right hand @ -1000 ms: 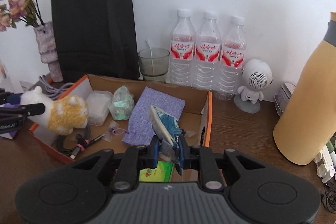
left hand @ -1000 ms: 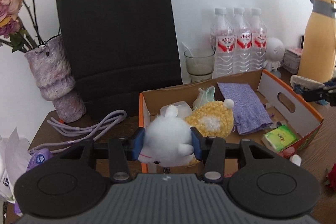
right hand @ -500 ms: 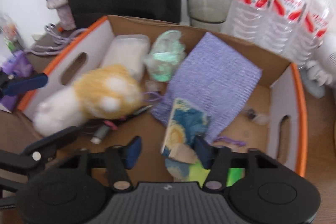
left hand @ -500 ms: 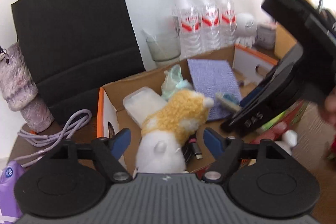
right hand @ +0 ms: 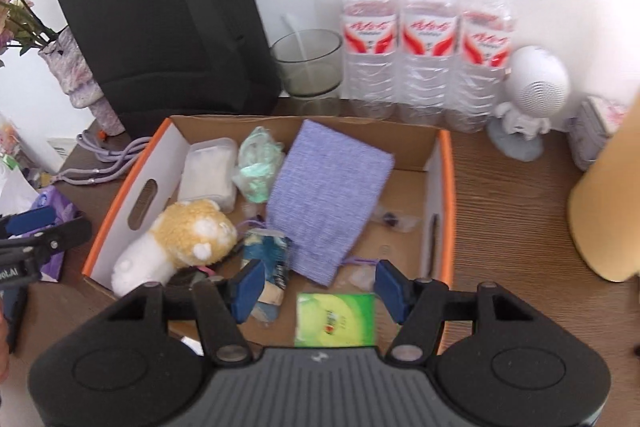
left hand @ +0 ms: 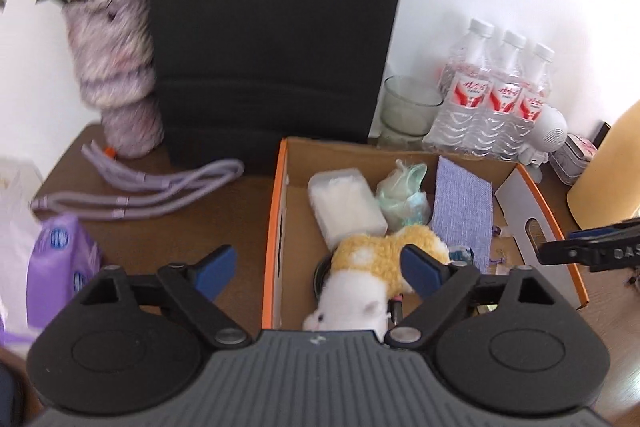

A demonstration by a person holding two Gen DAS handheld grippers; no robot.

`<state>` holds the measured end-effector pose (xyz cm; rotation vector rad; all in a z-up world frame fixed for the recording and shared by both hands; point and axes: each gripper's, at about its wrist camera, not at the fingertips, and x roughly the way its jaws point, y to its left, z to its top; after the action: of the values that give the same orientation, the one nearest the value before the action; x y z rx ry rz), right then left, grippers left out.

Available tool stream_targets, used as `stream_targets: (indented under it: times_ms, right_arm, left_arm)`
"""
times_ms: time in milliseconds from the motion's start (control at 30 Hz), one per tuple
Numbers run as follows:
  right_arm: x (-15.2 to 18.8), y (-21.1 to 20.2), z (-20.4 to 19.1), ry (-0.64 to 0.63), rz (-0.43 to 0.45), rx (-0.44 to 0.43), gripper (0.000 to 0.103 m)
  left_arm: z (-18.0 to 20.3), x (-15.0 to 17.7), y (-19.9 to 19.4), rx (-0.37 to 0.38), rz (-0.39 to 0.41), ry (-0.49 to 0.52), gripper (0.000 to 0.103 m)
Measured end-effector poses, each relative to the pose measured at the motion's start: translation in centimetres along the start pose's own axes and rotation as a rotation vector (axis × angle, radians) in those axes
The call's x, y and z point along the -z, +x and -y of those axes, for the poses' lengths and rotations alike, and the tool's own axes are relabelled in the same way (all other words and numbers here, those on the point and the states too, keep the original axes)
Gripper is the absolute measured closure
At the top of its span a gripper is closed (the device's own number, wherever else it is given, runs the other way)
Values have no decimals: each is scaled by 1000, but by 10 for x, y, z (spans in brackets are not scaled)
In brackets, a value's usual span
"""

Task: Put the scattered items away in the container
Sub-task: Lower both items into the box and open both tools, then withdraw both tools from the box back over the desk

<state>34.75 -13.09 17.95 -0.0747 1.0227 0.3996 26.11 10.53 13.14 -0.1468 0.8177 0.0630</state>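
An orange-edged cardboard box (left hand: 276,211) (right hand: 446,187) holds a white and yellow plush toy (left hand: 372,267) (right hand: 180,239), a blue packet (right hand: 268,259), a purple cloth (right hand: 328,195), a green packet (right hand: 336,319), a white plastic case (left hand: 344,203) and a pale green bag (left hand: 404,195). My left gripper (left hand: 316,271) is open and empty above the box's near left wall, with the plush lying below it. My right gripper (right hand: 320,287) is open and empty above the box's near edge. On the table left of the box lie a purple cable (left hand: 136,195) and a purple tissue pack (left hand: 60,263).
A black paper bag (left hand: 276,27) and a vase with flowers (left hand: 112,75) stand behind. A glass (right hand: 308,63), three water bottles (right hand: 428,39), a white robot figure (right hand: 528,99) and a yellow flask (right hand: 608,195) stand at the back right.
Both grippers have opened and pulled back up. The plush left my left gripper and the blue packet left my right gripper; both now lie in the box.
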Motion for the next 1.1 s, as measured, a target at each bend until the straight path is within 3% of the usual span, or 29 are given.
stream_targets:
  times_ms: [167,267,300,367,500,667,800,933,1100]
  right_arm:
    - [18,-28,12,37,35,74,41]
    - [36,-48,0,17,135,102,36]
    - [43,-57,-6,9,194,102,27]
    - [60,-72,-18,-10,307,116,19]
    - [95,-92,-38,-54,501,144,18]
    - [132,-105,-48,-70,657,86,18]
    - [160,-117,-57,-80,714,75,18]
    - [207,-127,-58,-47,723,63,18]
    - [298,-127,-65,-21,677,58,19]
  left_arm:
    - [-1,11,-15,-30,-36,-18,1]
    - [8,19,-33,-26,-9,-19,0]
    - [12,23,-40,-23,13,-13,0]
    - [21,34,-55,-30,81,4,0]
    - [34,64,-85,-18,274,17,0]
    - [49,97,-105,-28,383,55,0]
    - [56,123,-121,-34,436,91,0]
    - [49,178,-141,-5,478,66,0]
    - [49,267,-148,-35,417,53,0]
